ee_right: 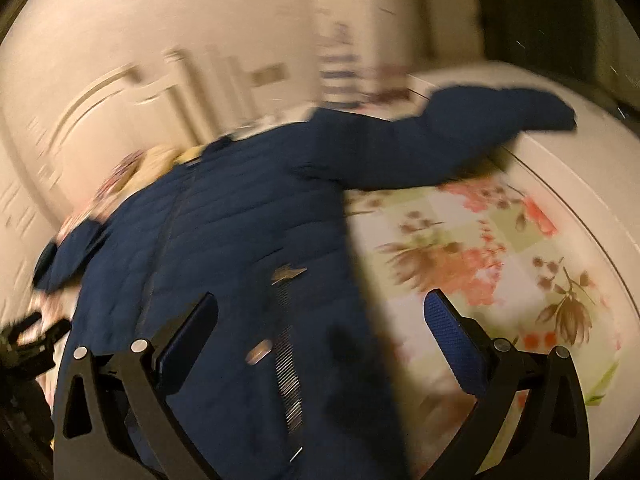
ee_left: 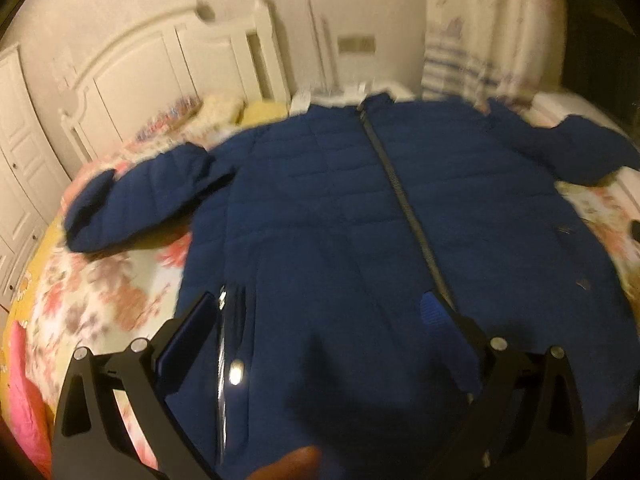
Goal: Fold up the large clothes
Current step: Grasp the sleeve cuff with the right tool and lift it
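The bed (ee_left: 100,300) with flowered sheet carries a navy quilted jacket (ee_left: 340,208), lying flat, collar toward the headboard (ee_left: 168,52) (zipper closed, sleeves spread sideways). Left gripper (ee_left: 324,312) and right gripper (ee_right: 320,316) hover over the hem, fingers spread.

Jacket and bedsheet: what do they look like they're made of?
Jacket: looks like quilted, padded synthetic shell, matte navy; stitched horizontal channels and puffy sleeves suggest down or fibre fill. The zipper is dark with a ribbed look; metal or plastic is unclear. Bedsheet: thin, smooth woven cloth with a printed floral pattern, probably cotton or polyester; blur hides the weave.
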A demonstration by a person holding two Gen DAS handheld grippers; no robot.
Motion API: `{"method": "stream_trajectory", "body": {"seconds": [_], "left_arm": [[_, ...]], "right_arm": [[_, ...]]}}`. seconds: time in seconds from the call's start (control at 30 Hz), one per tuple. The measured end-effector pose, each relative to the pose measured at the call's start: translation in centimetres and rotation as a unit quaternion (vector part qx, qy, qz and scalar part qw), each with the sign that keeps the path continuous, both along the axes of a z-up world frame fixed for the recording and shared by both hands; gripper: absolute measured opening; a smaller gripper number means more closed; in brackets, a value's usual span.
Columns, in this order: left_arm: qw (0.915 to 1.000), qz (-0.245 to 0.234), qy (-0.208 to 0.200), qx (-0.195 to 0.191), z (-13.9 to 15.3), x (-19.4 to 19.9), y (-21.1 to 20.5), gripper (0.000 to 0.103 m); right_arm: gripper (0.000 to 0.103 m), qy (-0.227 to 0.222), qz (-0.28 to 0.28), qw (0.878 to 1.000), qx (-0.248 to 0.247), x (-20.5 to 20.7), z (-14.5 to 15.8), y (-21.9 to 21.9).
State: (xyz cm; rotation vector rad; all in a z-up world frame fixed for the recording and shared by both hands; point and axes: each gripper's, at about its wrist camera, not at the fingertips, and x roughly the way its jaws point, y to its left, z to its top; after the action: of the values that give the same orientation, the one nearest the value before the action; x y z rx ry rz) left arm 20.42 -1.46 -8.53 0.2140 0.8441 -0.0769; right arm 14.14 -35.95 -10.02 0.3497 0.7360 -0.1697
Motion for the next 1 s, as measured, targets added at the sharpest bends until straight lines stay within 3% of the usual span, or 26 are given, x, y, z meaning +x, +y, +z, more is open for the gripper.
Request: {"method": "stream_trajectory", "body": {"seconds": [0.1, 0.3, 0.43, 0.7, 0.77, 0.9, 1.0], "left_arm": [[0.9993, 0.009, 0.035, -0.008, -1.8, 5.0, 0.1, 0.101], [0.9974, 0.017, 0.054, -0.046, -4.4, 10.9, 0.7, 0.101], [0.9933, 0.021, 0.068, -0.091, -7.0, 11.7, 1.6, 0.101], [0.9941, 0.012, 0.063, -0.087, -7.4, 11.5, 1.7, 0.101], [0.9940, 0.010, 0.065, -0.087, -7.4, 11.7, 1.7, 0.101], [0.9941, 0.007, 0.065, -0.087, -7.4, 11.8, 1.7, 0.101], [0.9939, 0.005, 0.063, -0.090, -7.4, 11.7, 1.8, 0.101]], "right_arm": [[0.099, 0.020, -0.043, 0.999, 0.008, 2.9, -1.3, -3.5], [0.099, 0.029, -0.116, 0.993, -0.003, 7.9, -2.2, -9.6], [0.099, 0.040, -0.162, 0.986, -0.004, 11.3, -3.1, -13.5], [0.098, 0.045, -0.209, 0.977, -0.010, 15.7, -4.6, -16.5], [0.078, 0.035, -0.218, 0.975, -0.004, 16.0, -4.7, -16.8], [0.060, -0.006, -0.214, 0.977, -0.008, 15.6, -4.5, -16.0], [0.037, -0.048, -0.181, 0.982, -0.017, 14.9, -4.0, -15.1]]}}
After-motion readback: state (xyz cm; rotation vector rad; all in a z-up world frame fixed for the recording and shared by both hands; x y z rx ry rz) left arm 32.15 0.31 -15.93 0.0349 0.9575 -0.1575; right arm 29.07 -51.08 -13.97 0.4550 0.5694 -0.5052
